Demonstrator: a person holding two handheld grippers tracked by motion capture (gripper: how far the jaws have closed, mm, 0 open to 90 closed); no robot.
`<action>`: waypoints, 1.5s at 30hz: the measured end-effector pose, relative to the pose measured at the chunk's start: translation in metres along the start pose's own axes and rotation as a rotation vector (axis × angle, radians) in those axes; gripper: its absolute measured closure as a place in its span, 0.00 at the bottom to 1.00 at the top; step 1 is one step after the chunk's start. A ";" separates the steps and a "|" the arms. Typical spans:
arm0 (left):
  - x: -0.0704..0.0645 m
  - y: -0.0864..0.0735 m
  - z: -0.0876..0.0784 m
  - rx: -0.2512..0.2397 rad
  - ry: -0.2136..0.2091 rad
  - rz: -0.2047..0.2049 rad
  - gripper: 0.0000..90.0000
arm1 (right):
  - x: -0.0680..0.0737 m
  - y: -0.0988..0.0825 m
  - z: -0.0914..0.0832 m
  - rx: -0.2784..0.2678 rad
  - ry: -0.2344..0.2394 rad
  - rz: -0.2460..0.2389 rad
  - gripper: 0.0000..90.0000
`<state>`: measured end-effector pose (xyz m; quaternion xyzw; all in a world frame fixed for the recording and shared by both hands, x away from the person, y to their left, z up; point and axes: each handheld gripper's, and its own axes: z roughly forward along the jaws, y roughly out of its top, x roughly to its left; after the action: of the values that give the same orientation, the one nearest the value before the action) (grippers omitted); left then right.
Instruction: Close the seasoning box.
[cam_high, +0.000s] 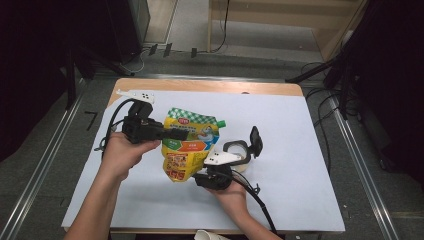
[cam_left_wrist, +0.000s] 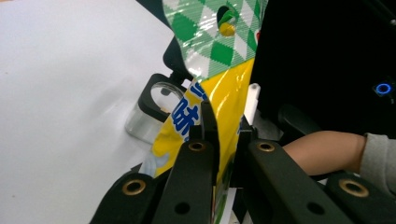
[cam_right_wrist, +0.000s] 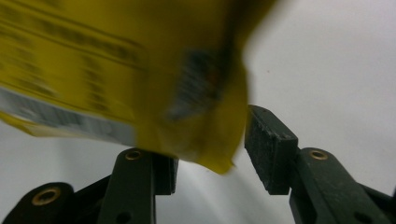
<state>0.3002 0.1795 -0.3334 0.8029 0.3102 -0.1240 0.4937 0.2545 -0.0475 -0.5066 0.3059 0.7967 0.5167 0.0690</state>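
With the yellow pouch (cam_high: 192, 145) clamped in the left gripper (cam_left_wrist: 222, 128), its bottom corner (cam_right_wrist: 212, 158) is best centred between the parted right gripper (cam_right_wrist: 212, 149) jaws before they are closed, so that no slip occurs.

The left gripper (cam_left_wrist: 219, 135) is clamped on a yellow pouch (cam_left_wrist: 229, 93) with a green-checked top; a clear cup (cam_left_wrist: 149, 114) stands behind on the white desk (cam_left_wrist: 60, 93).

White sheet (cam_high: 280, 190) covers the wooden tabletop (cam_high: 210, 86); bare wood shows along the far edge. Grey floor (cam_high: 45, 150) around, metal rails (cam_high: 40, 165) either side. Black curtains (cam_high: 35, 55) flank; pale wooden furniture (cam_high: 280, 20) beyond.
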 end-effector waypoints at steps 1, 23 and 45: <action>0.000 0.000 0.001 0.003 0.009 0.004 1.00 | 0.002 0.001 -0.001 0.001 -0.003 -0.024 0.64; -0.004 -0.001 0.023 0.073 0.137 0.047 0.92 | 0.028 0.014 -0.014 -0.014 0.038 -0.147 0.63; -0.011 -0.002 0.049 0.146 0.203 0.073 0.83 | 0.044 0.024 -0.025 0.015 0.143 -0.100 0.64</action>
<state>0.2959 0.1334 -0.3525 0.8558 0.3194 -0.0465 0.4043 0.2187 -0.0360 -0.4651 0.2286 0.8177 0.5271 0.0354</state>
